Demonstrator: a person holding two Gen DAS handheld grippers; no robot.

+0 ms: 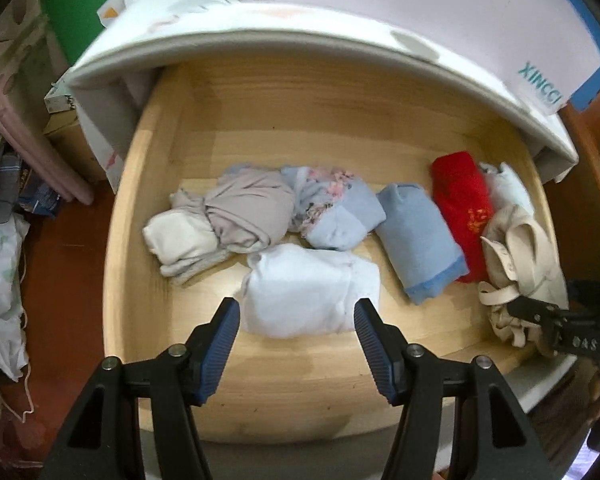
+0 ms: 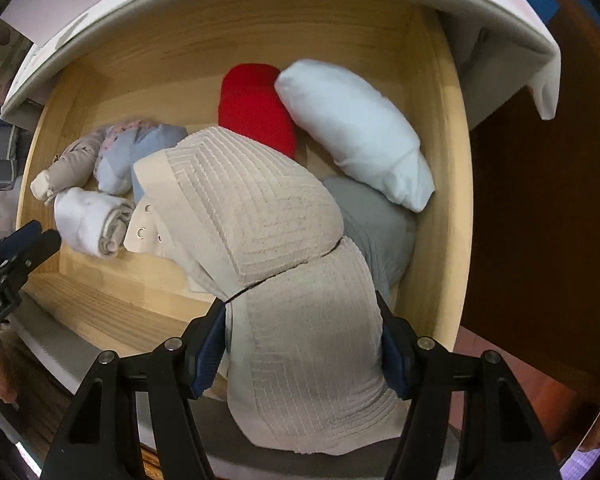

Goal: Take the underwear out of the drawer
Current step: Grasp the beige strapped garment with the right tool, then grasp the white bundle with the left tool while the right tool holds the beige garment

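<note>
Nearest to us, our right gripper (image 2: 302,344) is clamped on a beige textured bra (image 2: 284,248), which bulges between its pads above the front right of the wooden drawer (image 2: 440,160). Our left gripper (image 1: 298,322) hangs with jaws apart and nothing between them, just over a white folded garment (image 1: 308,292). Further back lie a blue roll (image 1: 418,236), a red roll (image 1: 460,200) and a grey bundle (image 1: 244,208).
</note>
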